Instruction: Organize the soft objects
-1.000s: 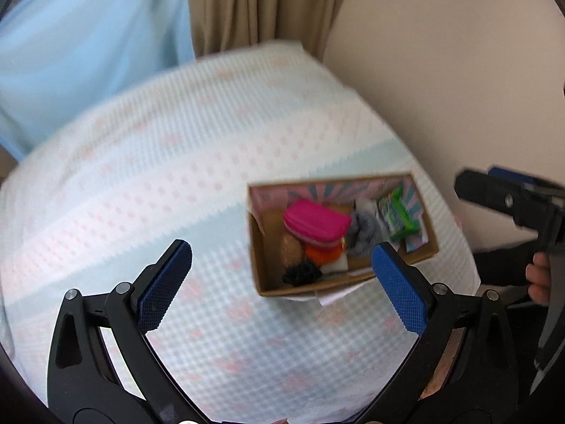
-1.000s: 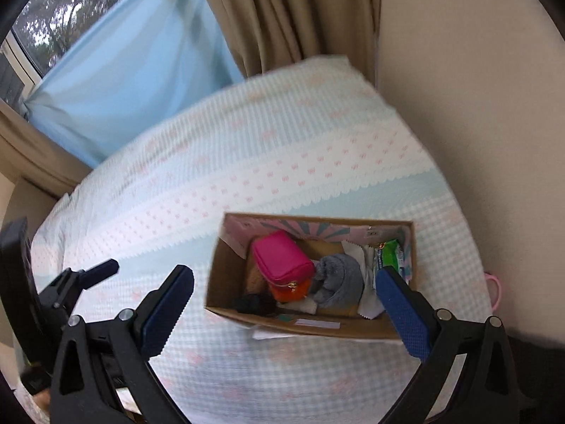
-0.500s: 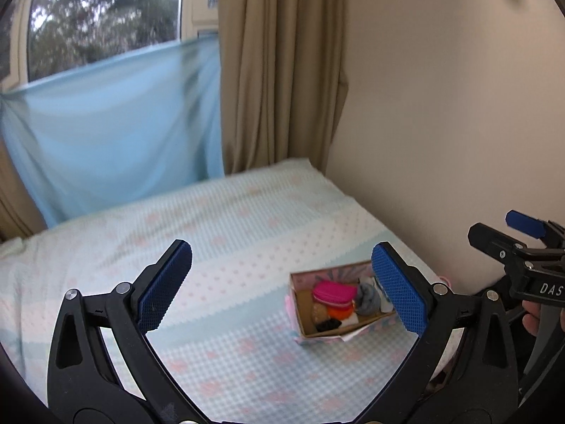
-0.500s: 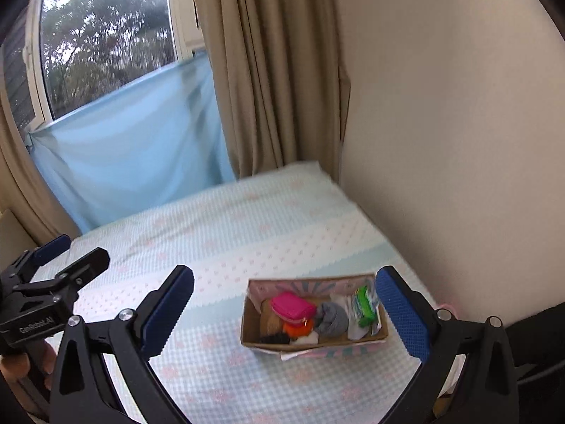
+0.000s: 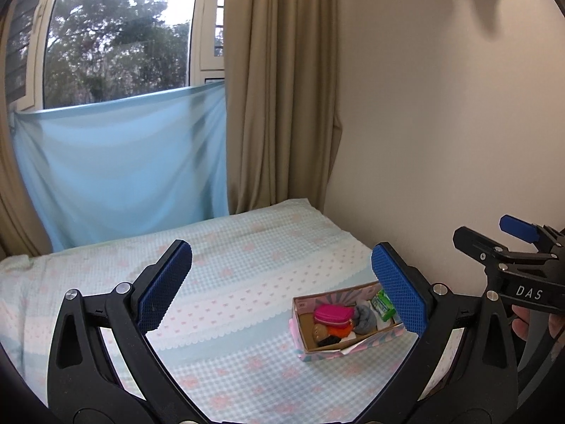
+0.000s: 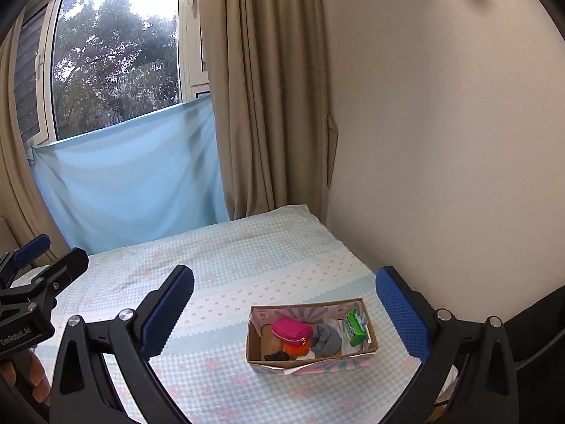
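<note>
Left wrist view: pulled back from box point(image 5: 344, 321), now small at lower right (filled frame centre a second ago).
Left gripper point(image 5: 282, 284): jaws wide, empty.
Right gripper point(image 6: 284, 305): jaws wide, empty.
Soft objects: pink pouch point(image 6: 291, 328), grey cloth point(image 6: 326, 339) inside box on bed point(image 6: 226, 268).
Meaning: likely finished.

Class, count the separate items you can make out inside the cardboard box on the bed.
6: a pink pouch, an orange item below it, a tan item, a black item, grey cloth and a green packet at the right end. White paper and other things may be hidden underneath.
</note>
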